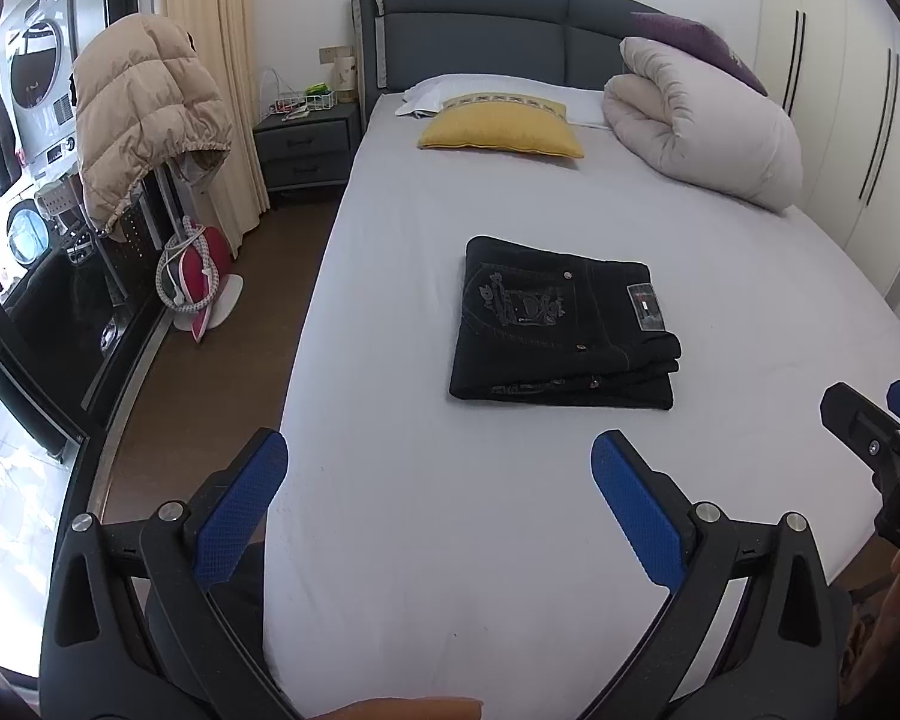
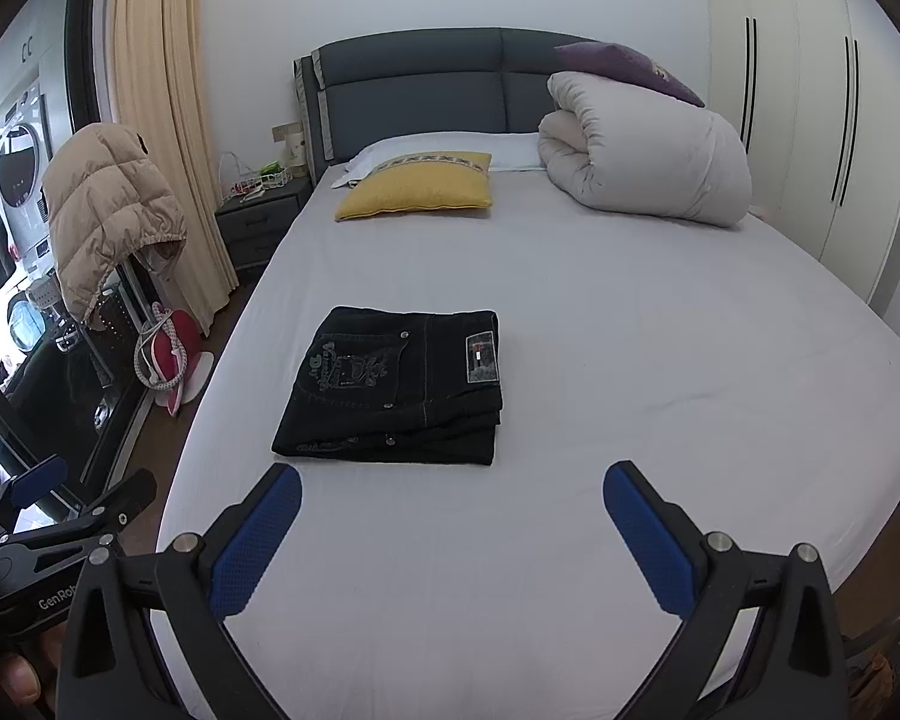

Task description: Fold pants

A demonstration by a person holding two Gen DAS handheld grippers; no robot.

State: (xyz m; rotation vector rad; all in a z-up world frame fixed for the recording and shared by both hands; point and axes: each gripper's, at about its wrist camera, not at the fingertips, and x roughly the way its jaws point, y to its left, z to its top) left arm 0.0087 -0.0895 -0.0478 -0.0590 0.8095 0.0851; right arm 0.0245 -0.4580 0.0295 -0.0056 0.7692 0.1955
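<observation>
Black jeans (image 1: 561,327) lie folded into a compact rectangle on the white bed sheet (image 1: 450,540), back pocket embroidery and waist label facing up. The same pants (image 2: 393,387) sit ahead and left of centre in the right wrist view. My left gripper (image 1: 438,462) hovers open over the near part of the bed, short of the pants, with nothing between its blue pads (image 1: 243,501). My right gripper (image 2: 450,498) is likewise open and holds nothing, just short of the pants' near edge. Each gripper appears at the border of the other's view.
A yellow cushion (image 1: 501,129), white pillow and rolled duvet (image 1: 702,126) lie at the headboard end. Left of the bed are brown floor, a nightstand (image 1: 306,144), a beige puffer jacket (image 1: 144,114) on a rack and a red iron (image 1: 201,276). Wardrobe doors (image 2: 810,120) stand on the right.
</observation>
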